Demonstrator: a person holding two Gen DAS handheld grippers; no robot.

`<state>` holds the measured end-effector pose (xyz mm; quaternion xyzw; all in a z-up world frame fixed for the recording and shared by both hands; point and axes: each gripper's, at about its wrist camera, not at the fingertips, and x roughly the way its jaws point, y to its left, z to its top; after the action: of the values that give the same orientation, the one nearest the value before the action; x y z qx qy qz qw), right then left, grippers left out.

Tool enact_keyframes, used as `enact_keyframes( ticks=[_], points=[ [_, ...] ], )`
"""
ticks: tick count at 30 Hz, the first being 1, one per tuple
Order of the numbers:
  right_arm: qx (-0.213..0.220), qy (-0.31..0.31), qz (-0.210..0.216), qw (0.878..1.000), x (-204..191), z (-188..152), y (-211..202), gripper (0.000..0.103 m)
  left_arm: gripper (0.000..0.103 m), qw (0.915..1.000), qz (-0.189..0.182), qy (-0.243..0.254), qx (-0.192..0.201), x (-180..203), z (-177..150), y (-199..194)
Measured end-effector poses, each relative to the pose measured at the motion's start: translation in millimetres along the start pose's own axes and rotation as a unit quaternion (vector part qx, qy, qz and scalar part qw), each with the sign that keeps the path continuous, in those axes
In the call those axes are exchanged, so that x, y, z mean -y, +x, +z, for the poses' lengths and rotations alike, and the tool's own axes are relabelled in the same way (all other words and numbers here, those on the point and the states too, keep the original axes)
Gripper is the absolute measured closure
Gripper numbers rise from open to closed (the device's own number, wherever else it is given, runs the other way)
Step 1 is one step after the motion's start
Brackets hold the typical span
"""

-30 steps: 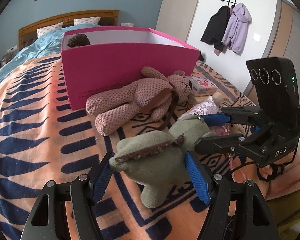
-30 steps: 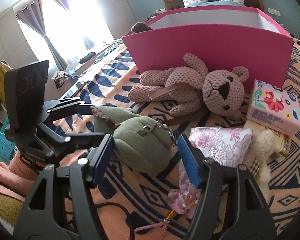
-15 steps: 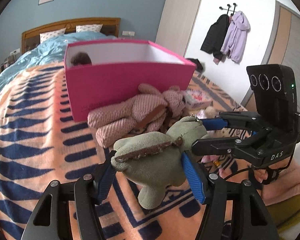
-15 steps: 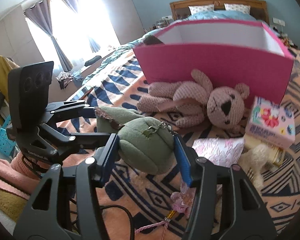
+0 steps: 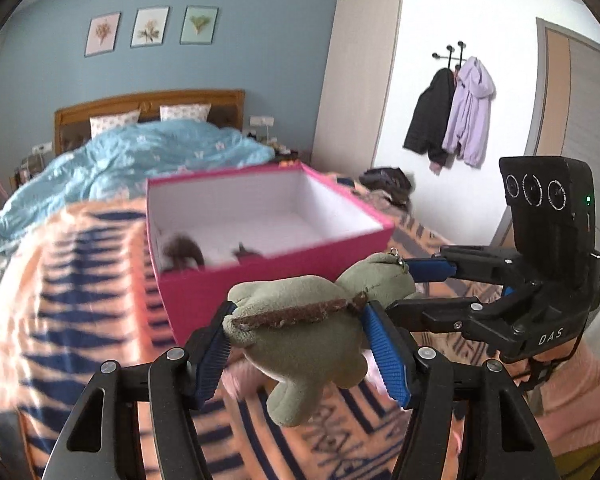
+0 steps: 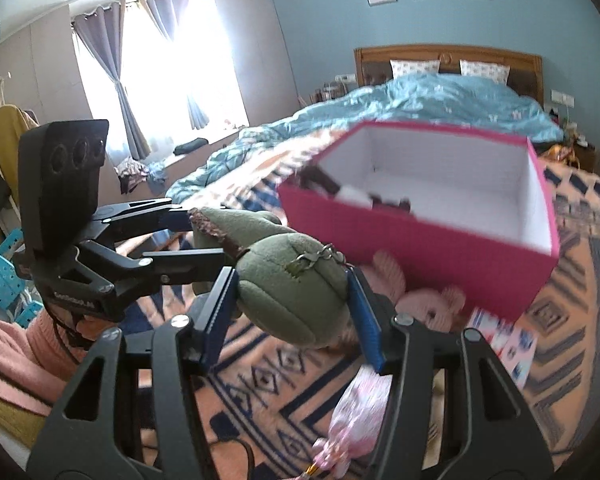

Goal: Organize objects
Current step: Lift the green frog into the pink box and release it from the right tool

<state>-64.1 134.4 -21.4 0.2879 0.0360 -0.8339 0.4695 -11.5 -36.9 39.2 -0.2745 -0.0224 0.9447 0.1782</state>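
item: green plush toy (image 5: 300, 336), with a brown trim strip and a small metal clasp. held in the air between both tools, above the patterned blanket (image 5: 72, 280) on the bed, just short of the pink box (image 5: 260, 280).

left gripper (image 5: 298, 346): blue fingers (image 5: 384, 354) clenched on the toy's body. right gripper (image 6: 290, 306): fingers (image 6: 363, 320) clenched on the toy's round head.

change since a second ago: the toy lay low over the blanket, level with the box's side wall; it has since risen, and both views now look down into the box's white interior. the grip on both sides is unchanged.

box contents: a few dark items at the near left corner, blurred; the rest of the floor is bare.

other stock on the blanket: pink knitted bear (image 6: 416, 300) against the box front, a flowered carton (image 6: 508, 344), a pink satin pouch (image 6: 364, 412) with tassel.

assessment: the toy looks high enough to pass the near rim; the carry forward and release over the bare floor appear to be what remains for this item.
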Motion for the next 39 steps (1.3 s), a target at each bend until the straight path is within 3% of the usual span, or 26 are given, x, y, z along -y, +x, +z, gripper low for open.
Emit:
enact_keyframes(
  ticks=[7,15,26,39],
  points=[
    [0.027,-0.004,0.007,1.0,20,40,4,0.046,0.037,0.9991,0.03,0.015,0.026,-10,44,9],
    [0.032,0.008,0.013,0.999,52,80,25,0.046,0.037,0.9988,0.041,-0.001,0.026,-38,76,35],
    [-0.002,0.03,0.004,1.0,91,107,71,0.046,0.037,0.9975,0.061,-0.034,-0.006,-78,89,88],
    [-0.059,0.071,-0.016,0.996,127,114,124,0.045,0.037,0.9917,0.094,-0.062,-0.061,-108,86,138]
  ],
)
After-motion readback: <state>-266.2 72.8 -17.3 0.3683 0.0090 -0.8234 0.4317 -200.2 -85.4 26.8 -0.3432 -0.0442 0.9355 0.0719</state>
